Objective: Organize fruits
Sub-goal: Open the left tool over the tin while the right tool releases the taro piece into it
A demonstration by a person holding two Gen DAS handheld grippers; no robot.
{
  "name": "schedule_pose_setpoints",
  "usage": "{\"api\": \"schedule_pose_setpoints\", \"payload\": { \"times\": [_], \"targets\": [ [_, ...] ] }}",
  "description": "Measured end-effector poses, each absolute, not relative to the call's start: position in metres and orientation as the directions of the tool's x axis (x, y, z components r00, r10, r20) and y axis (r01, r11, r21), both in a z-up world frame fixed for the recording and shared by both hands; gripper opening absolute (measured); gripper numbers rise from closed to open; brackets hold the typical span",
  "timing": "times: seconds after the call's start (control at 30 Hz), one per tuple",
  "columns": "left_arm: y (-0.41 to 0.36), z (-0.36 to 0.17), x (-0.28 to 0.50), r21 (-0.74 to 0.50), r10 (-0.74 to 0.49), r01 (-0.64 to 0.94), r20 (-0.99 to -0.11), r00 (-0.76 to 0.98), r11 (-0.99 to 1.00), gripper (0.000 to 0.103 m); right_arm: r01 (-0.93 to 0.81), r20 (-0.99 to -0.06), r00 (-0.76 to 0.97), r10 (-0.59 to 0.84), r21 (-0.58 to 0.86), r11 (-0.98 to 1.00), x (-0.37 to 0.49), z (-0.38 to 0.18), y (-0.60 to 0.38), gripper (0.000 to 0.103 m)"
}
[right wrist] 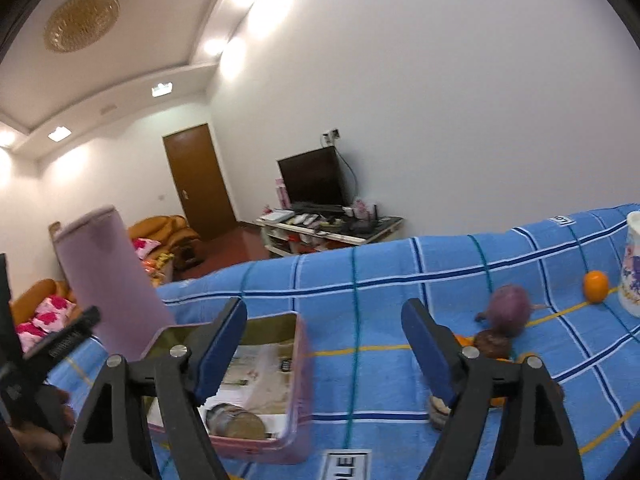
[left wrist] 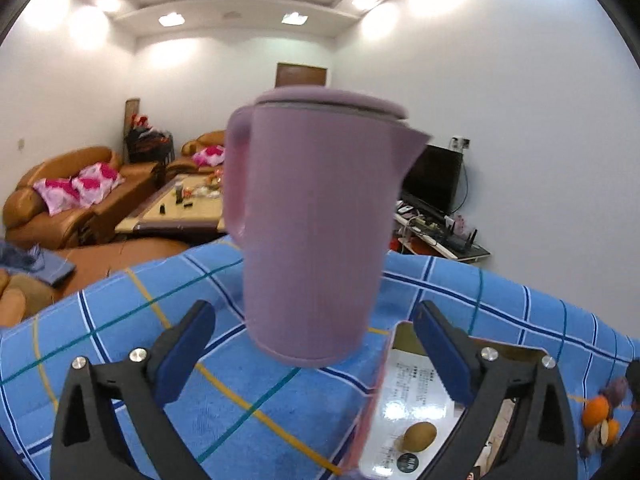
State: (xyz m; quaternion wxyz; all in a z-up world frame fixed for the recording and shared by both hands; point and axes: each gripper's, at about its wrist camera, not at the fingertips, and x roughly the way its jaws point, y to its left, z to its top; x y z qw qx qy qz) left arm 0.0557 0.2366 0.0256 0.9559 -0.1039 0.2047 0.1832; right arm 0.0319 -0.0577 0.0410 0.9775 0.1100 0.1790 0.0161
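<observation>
A pink tin box (right wrist: 296,408) stands on the blue checked cloth (right wrist: 400,280); a brown kiwi (left wrist: 419,436) lies inside it, also seen in the right wrist view (right wrist: 242,426). Loose fruits lie right of the box: a purple fruit (right wrist: 510,310), a dark one (right wrist: 490,342) and an orange (right wrist: 596,286). They show at the far right of the left wrist view (left wrist: 598,412). My left gripper (left wrist: 316,354) is open, its fingers either side of a purple jug (left wrist: 316,220) without touching it. My right gripper (right wrist: 324,350) is open and empty above the cloth between box and fruits.
A white printed cup (right wrist: 634,268) stands at the cloth's far right. Behind the table are brown sofas (left wrist: 68,196), a low coffee table (left wrist: 184,208), a TV on a stand (right wrist: 316,184) and a brown door (right wrist: 200,180).
</observation>
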Motion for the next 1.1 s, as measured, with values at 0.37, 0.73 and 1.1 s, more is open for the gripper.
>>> {"api": "schedule_pose_setpoints", "payload": {
  "times": [0.37, 0.73, 1.1],
  "targets": [
    [0.196, 0.013, 0.056, -0.045, 0.252, -0.302, -0.444, 0.86, 0.952, 0.101, 0.006, -0.508, 0.859, 0.055, 0.118, 0.993, 0.05, 0.02, -0.041, 0.081],
    [0.143, 0.001, 0.05, 0.019, 0.17, -0.181, -0.46, 0.872, 0.983, 0.101, 0.038, -0.561, 0.828, 0.017, 0.086, 0.996, 0.041, 0.005, -0.062, 0.081],
    [0.118, -0.002, 0.043, 0.022, 0.122, -0.128, -0.486, 0.866, 0.992, 0.101, 0.079, -0.587, 0.809, -0.034, 0.051, 0.996, 0.026, 0.001, -0.086, 0.081]
  ]
}}
